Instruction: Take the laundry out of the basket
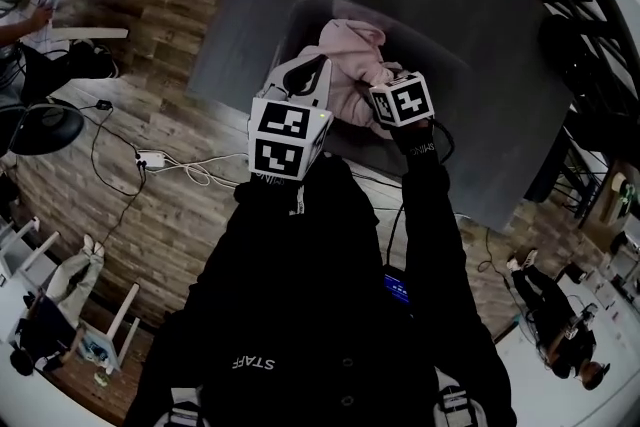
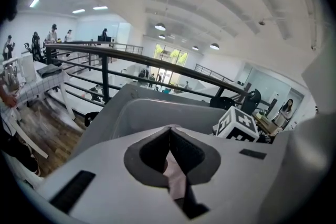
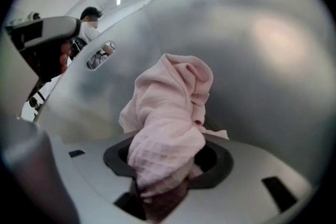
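Item: laundry, one pale pink waffle-weave cloth. Located inside the basket, bunched into a crumpled heap between the two tongs. Whether it rests on the basket bottom cannot be told.

Item: grey translucent plastic basket, rounded rectangular form. Set on the dark grey flat worktop.

Item: left tongs. Jaws are pressed together, and a narrow strip of the pink cloth is pinched between them. A black-and-white marker cube is carried.

Item: right tongs. Jaws are clamped on a thick fold of the pink cloth, which rises in front of the basket's inner wall. A smaller marker cube is carried.

Item: wooden plank floor, seen beside the worktop. A white power strip with trailing cable is laid on it.
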`<state>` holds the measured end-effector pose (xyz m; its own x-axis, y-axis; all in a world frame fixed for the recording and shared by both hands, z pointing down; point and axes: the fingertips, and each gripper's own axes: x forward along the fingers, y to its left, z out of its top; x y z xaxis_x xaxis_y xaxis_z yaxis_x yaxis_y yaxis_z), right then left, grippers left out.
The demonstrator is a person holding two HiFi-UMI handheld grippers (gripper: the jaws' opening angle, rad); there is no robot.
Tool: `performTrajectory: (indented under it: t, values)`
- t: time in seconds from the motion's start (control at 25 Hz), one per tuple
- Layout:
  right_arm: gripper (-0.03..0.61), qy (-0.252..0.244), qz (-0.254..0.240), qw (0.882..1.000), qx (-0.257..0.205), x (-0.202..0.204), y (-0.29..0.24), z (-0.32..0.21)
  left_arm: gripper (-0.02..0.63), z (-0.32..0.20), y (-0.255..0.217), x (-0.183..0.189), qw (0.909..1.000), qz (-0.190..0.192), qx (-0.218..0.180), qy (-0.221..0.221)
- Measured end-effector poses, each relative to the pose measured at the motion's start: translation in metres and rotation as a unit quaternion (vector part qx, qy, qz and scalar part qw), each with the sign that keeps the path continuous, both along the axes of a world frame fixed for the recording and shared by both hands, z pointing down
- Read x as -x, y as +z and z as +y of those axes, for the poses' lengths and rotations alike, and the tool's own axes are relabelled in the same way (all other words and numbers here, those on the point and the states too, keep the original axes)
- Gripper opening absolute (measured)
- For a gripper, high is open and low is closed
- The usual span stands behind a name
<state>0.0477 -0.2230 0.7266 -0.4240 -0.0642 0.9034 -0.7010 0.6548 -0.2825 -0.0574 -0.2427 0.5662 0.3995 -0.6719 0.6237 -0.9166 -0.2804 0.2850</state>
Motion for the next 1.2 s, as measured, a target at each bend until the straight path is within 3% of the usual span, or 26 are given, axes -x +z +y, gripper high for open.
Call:
performTrajectory:
  t: [0.24, 0.44, 0.76, 0.92, 1.2]
  values:
    - [0.236, 0.024, -0.014, 0.995, -0.094, 0.001, -0.076, -0.001, 0.002, 0.011, -0.029, 0.015, 0.9995, 0.008, -0.027, -0.014]
    - [0.238, 0.083, -0.042, 0.979, -0.181, -0.003, -0.148, 0.006, 0.002, 0.026, -0.066, 0.025, 0.9975, 0.011, -0.066, -0.019]
    - [0.238, 0.180, -0.090, 0.934, -0.295, -0.022, -0.250, 0.021, 0.002, 0.049, -0.127, 0.021, 0.9903, 0.013, -0.136, -0.028]
    - [0.238, 0.222, -0.108, 0.910, -0.332, -0.033, -0.282, 0.026, 0.002, 0.055, -0.149, 0.013, 0.9855, -0.009, -0.168, -0.016]
    - [0.238, 0.264, -0.132, 0.872, -0.391, -0.046, -0.331, 0.032, 0.002, 0.057, -0.180, 0.000, 0.9769, -0.007, -0.213, -0.019]
